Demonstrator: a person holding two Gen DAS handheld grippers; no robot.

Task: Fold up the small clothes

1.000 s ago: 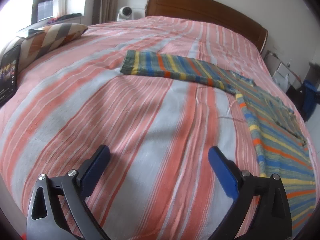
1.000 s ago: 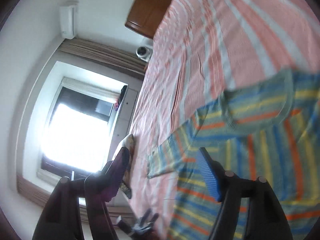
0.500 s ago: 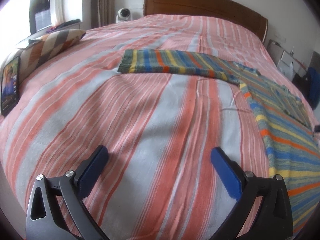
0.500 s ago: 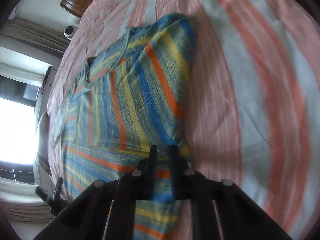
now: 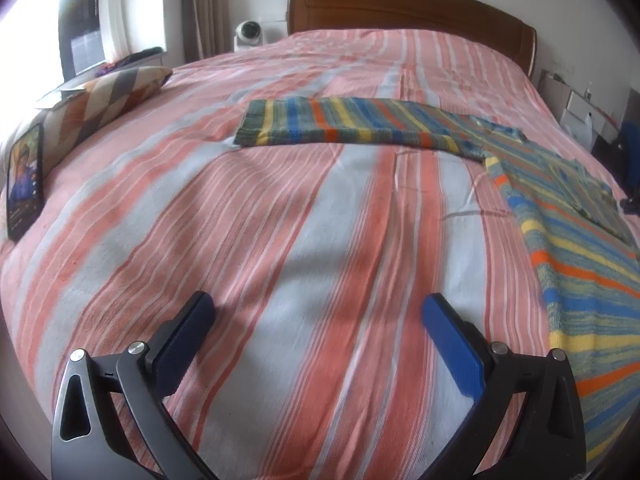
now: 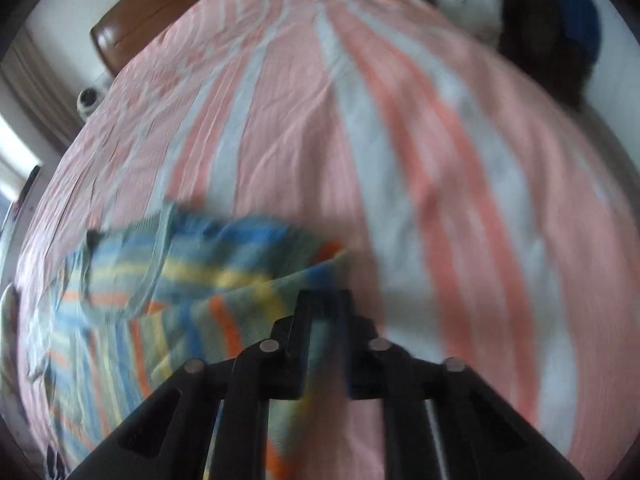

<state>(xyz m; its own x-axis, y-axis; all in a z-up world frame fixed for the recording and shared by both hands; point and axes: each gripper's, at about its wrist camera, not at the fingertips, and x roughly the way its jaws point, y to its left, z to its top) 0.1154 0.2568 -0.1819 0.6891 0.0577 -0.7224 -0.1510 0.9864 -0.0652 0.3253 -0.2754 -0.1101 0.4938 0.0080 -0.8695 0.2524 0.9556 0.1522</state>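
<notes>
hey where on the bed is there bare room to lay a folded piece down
Widest free patch: the bedspread between the outstretched sleeve and the open left tool. Also bare beyond the sleeve, toward the headboard. Crowded: the right side under the striped sweater, and the left edge with the pillow and phone.

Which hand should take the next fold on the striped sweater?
Right. The right gripper is already closed on the striped sweater at its edge. The left gripper hangs open over bare bedspread, sweater off to its side.

striped bedspread (image 5: 280,208), wooden headboard (image 5: 400,4), pillow (image 5: 108,100), phone (image 5: 25,184).
</notes>
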